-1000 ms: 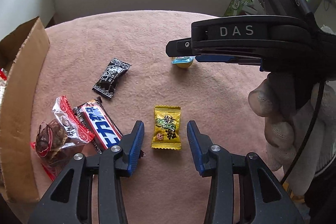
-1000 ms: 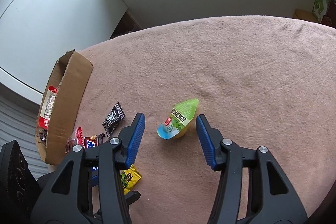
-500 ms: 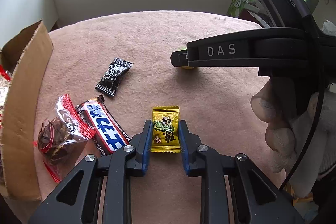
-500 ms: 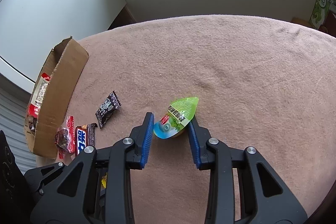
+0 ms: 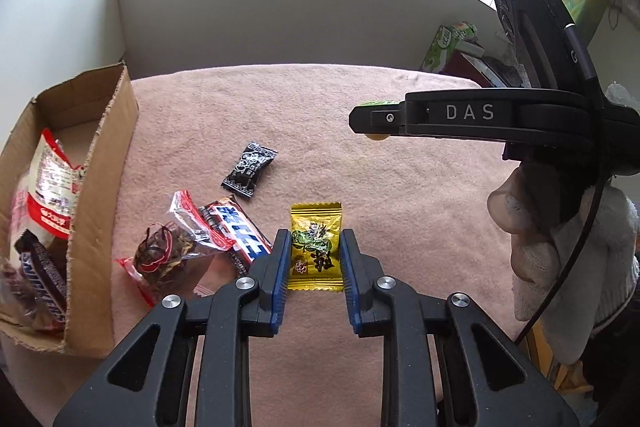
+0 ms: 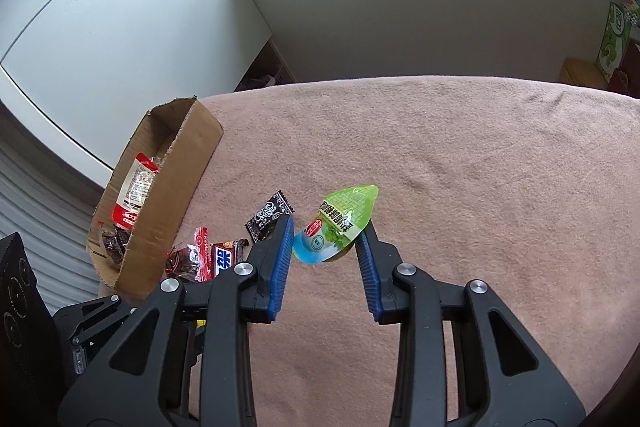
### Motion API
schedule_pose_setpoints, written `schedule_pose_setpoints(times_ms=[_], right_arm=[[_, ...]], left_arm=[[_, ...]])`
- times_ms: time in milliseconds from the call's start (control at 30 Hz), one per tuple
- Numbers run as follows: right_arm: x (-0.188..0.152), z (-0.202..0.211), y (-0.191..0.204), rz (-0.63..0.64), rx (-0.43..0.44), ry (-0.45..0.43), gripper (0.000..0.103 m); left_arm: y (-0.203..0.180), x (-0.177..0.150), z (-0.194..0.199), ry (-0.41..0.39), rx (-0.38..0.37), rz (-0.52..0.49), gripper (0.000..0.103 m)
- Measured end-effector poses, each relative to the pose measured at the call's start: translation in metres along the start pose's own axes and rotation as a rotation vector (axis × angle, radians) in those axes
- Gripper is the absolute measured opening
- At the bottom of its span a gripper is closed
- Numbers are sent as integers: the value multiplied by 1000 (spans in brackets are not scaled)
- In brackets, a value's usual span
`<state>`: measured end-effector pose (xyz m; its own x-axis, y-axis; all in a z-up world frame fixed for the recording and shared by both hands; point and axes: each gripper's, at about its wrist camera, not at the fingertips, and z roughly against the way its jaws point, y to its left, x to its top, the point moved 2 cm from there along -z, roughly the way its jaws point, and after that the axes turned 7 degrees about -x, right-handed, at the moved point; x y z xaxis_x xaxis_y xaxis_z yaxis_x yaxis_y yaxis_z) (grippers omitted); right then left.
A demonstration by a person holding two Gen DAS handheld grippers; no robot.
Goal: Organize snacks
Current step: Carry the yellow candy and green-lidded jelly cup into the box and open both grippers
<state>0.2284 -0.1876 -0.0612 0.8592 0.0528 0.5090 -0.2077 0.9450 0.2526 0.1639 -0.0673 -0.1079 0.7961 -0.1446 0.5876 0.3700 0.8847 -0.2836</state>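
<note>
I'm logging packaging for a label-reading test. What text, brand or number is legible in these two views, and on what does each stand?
"DAS": white capitals on the side of the right gripper, seen from the left wrist.
Yellow candy packet: dark characters, too stylised to read.
Green jelly cup: printed lid, too small and tilted.
Blue-and-white bar: large letters, partly hidden.
Black candy wrapper, red-and-white packet in the cardboard box: unreadable.

Showing yellow candy wrapper [image 5: 316, 251] with dark green print, black sweet wrapper [image 5: 249, 169] with white pattern, green-and-blue jelly cup [image 6: 335, 223], pink cloth [image 5: 400, 187], brown cardboard box [image 5: 100, 187], blue pads [image 5: 280, 267].
</note>
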Motion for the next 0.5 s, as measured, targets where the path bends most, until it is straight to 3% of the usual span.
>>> schedule_pose_setpoints(times_ms=[200, 500], right_arm=[[12, 9, 46, 65, 51, -29, 33], [26, 3, 114, 152, 101, -45, 33]], left_arm=[[20, 3, 51, -73, 39, 28, 23], [88, 5, 100, -141, 153, 102, 23]])
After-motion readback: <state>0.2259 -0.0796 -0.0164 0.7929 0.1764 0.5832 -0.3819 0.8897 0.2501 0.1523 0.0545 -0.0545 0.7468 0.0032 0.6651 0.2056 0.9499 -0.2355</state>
